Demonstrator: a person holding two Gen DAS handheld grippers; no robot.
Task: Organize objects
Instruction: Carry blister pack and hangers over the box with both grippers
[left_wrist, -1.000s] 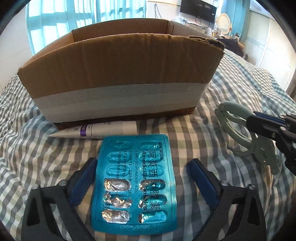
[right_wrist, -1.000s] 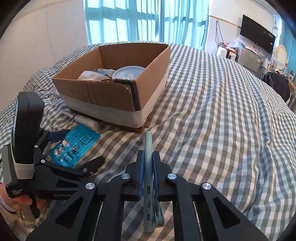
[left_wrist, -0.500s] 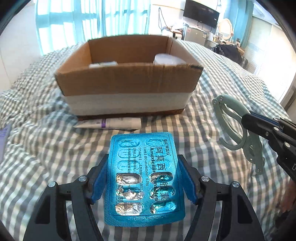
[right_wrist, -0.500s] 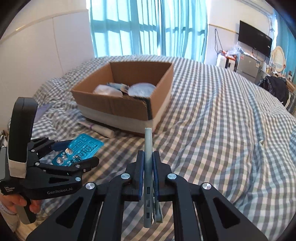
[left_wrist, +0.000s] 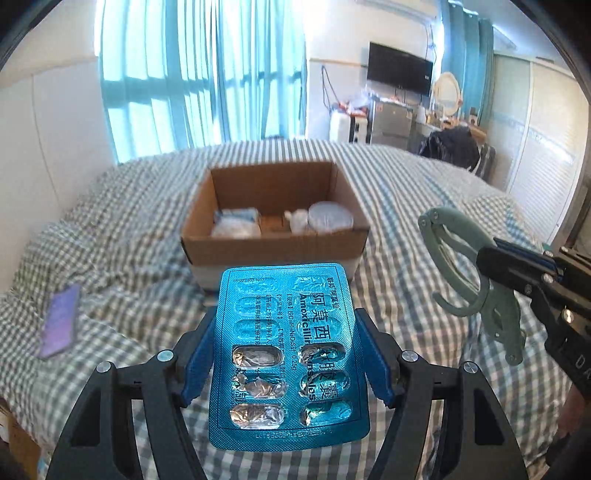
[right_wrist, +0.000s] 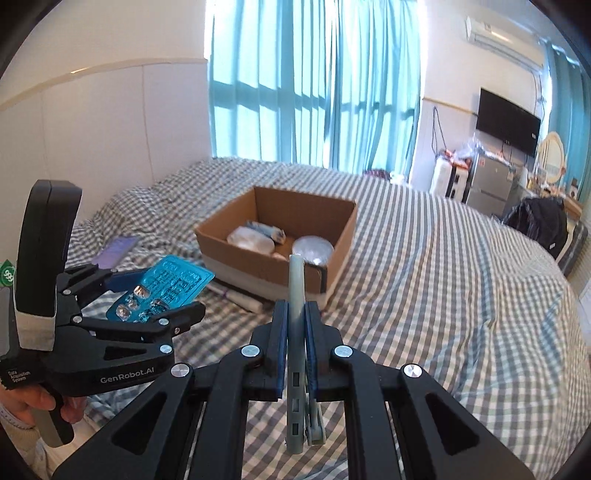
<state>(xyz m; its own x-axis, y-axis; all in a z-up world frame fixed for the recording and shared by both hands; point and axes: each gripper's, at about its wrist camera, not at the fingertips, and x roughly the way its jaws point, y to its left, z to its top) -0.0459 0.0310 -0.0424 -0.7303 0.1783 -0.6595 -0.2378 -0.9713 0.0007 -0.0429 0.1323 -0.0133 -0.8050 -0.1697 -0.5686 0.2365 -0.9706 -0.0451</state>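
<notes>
My left gripper is shut on a blue blister pack of capsules and holds it in the air in front of the cardboard box; the pack also shows in the right wrist view. My right gripper is shut on a grey-green plastic clamp tool, held edge-on above the bed; the tool also shows in the left wrist view. The open box holds a round white lid and some white and blue packets.
The checked bed cover lies under everything. A white tube lies against the box's near side. A purple flat object lies on the bed at left. A wall is at left; a window, TV and furniture are behind.
Both grippers have risen well above the bed with their objects. The box now looks smaller and farther, and its inside is in view. The tube is hidden behind the blister pack in the left view.
</notes>
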